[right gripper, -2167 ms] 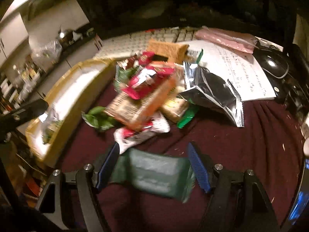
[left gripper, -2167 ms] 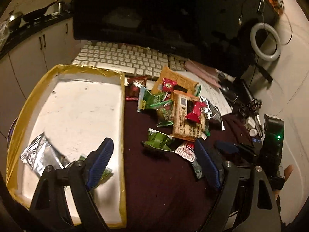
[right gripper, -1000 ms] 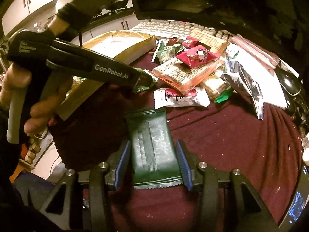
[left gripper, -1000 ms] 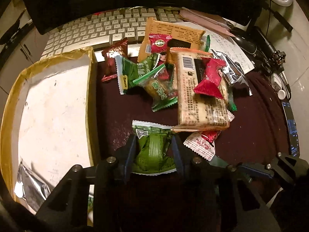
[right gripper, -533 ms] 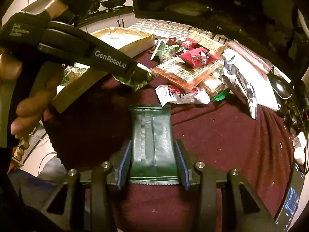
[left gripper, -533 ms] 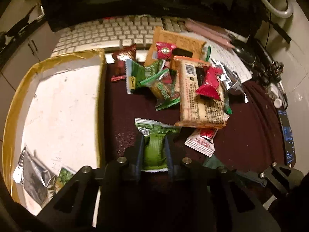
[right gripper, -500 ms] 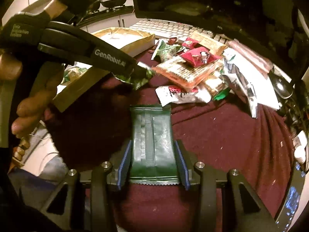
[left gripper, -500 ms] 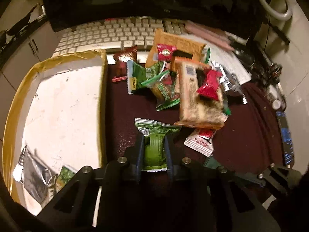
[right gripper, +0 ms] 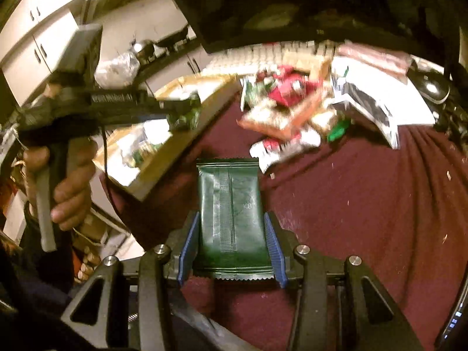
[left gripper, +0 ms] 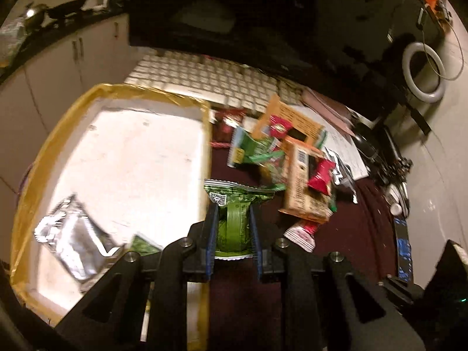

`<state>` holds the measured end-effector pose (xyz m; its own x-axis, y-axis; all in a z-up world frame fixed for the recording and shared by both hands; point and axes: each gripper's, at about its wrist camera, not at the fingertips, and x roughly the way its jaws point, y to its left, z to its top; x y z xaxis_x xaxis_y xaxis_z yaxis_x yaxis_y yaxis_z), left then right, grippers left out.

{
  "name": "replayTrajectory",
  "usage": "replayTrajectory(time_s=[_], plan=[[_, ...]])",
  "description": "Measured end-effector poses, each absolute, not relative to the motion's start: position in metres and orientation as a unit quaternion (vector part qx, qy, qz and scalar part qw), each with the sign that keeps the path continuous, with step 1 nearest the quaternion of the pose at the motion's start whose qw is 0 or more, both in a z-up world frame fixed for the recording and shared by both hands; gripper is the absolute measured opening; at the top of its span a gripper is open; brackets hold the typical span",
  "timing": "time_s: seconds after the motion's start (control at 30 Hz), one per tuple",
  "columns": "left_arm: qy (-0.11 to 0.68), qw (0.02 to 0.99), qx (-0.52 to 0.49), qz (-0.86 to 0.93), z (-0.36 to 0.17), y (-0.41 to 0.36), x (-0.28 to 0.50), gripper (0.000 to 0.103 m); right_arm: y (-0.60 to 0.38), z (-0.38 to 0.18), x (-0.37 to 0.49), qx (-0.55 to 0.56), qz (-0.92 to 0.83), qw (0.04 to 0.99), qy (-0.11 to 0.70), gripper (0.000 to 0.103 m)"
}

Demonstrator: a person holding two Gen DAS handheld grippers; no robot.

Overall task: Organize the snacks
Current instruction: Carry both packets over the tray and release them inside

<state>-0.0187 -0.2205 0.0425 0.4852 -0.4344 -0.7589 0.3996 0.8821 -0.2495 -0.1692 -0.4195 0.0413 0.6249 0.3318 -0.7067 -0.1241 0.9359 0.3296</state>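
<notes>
- Left wrist view: the left tongs clamp a bright green crinkled snack packet at the right rim of the gold-edged white tray, which holds a silver foil pouch in its near left corner.
- Right wrist view: the right tongs grip a dark green flat foil sachet above the bench's maroon cloth; the heap of mixed wrappers lies towards the far edge.

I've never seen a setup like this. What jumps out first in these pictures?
Each hand-held gripper is pinching a snack: the left hand-held gripper holds a bright green packet at the edge of the gold-rimmed tray, the right hand-held gripper a dark green packet. Behind, a jumbled snack pile lies on maroon cloth before a keyboard.
</notes>
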Motion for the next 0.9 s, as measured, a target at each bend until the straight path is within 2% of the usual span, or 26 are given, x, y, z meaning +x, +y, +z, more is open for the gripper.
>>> replayTrajectory(time_s=[0.13,0.37,0.57,0.9], plan=[[0.427,0.879,-0.018,-0.210,0.051,-0.208,-0.023,0.022,-0.415,0.057,-0.160,0.153,0.139,0.906,0.370,0.044],[0.419,0.888,-0.037,-0.187,0.056,-0.180,-0.019,0.022,-0.391,0.072,-0.127,0.157,0.163,0.912,0.342,0.044],[0.406,0.898,-0.064,-0.158,0.062,-0.139,-0.003,0.022,-0.357,0.077,-0.087,0.158,0.179,0.908,0.345,0.044],[0.445,0.886,-0.066,-0.114,0.031,-0.107,0.043,0.022,-0.298,0.054,-0.013,0.139,0.189,0.898,0.372,0.044]])
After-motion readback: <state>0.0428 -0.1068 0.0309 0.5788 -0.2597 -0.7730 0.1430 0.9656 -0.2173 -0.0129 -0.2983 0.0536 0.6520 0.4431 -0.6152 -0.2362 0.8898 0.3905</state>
